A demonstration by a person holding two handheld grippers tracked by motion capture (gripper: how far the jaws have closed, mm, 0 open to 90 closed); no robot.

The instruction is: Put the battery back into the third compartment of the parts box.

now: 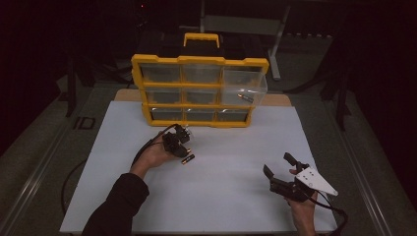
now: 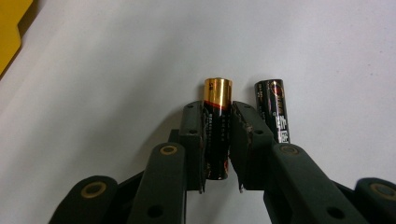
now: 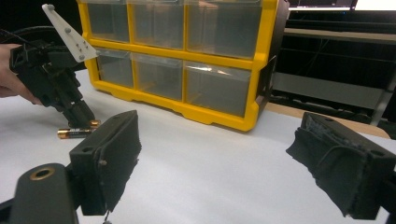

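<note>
White sheeting covers the table (image 1: 221, 196), with dark surroundings beyond it.

Left gripper (image 2: 217, 135): the pads are clenched on an AA battery (image 2: 217, 116), one pad against each side of its black body. The gold end of this battery projects past the fingertips. The battery lies flat on the white surface, lengthwise between the jaws. A second battery (image 2: 274, 109), black-cased, lies on the sheet just beside the outer face of the right-hand pad, parallel to the first and apart from it. In the high view, the left gripper (image 1: 178, 147) sits left of table centre, tilted downward, with a battery (image 1: 187, 159) visible at its tip.

Right gripper (image 3: 215, 154): the jaws stand wide apart and released, with nothing between them. In the high view, it (image 1: 278, 167) is held near the front right of the table, well apart from the left gripper.

Behind both stands a yellow drawer organiser (image 1: 199, 60) with clear drawers in three rows. Its top-right drawer (image 1: 243, 88) is pulled out, and a small object lies inside it.
</note>
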